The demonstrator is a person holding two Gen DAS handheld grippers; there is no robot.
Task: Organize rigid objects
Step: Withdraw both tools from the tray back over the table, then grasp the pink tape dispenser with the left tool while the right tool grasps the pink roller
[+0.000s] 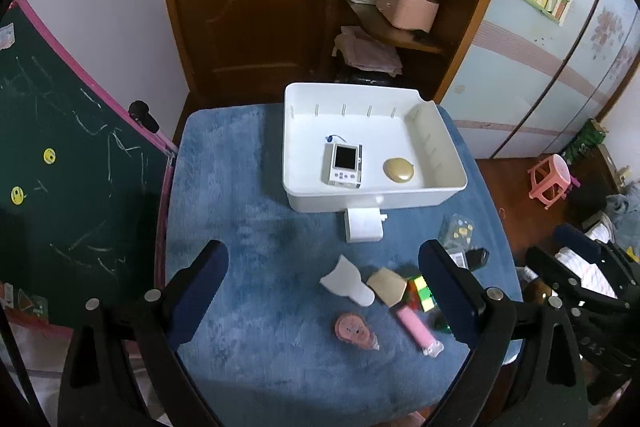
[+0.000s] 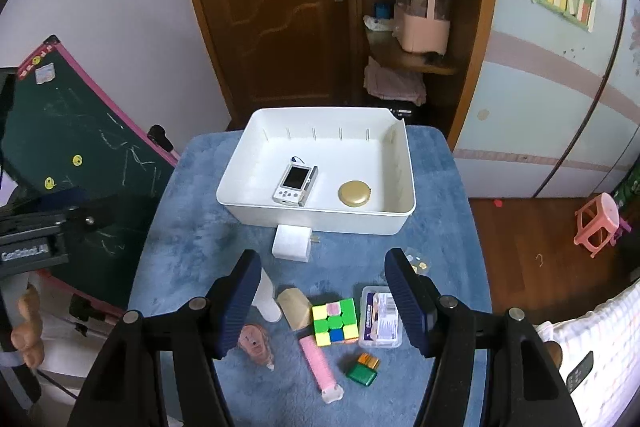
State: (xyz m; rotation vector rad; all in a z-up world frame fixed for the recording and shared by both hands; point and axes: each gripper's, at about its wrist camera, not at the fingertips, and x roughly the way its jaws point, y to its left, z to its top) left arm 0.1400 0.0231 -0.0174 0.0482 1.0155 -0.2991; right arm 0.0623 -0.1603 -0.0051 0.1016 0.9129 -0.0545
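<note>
Both claws spread wide, nothing between the pads: left claw (image 1: 324, 301), right claw (image 2: 320, 301), hovering over the blue plush worktop (image 2: 192, 227). Nearest clutter: pink ridged tube (image 2: 318, 363), multicoloured puzzle cube (image 2: 335, 321), clear flat lidded case (image 2: 380, 317), all tightly packed, so descending fingers could knock neighbours. Beyond, white square charger block (image 2: 291, 242) touching white plastic bin (image 2: 316, 219); inside, white handheld screen gadget (image 2: 294, 183) and gold round tin (image 2: 354, 193).

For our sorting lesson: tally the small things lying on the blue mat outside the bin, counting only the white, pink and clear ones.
White: 2, charger plug and flat scraper-shaped piece
Pink: 2, tube and round face-printed item
Clear: 2, labelled box and small packet
Total: 6
</note>
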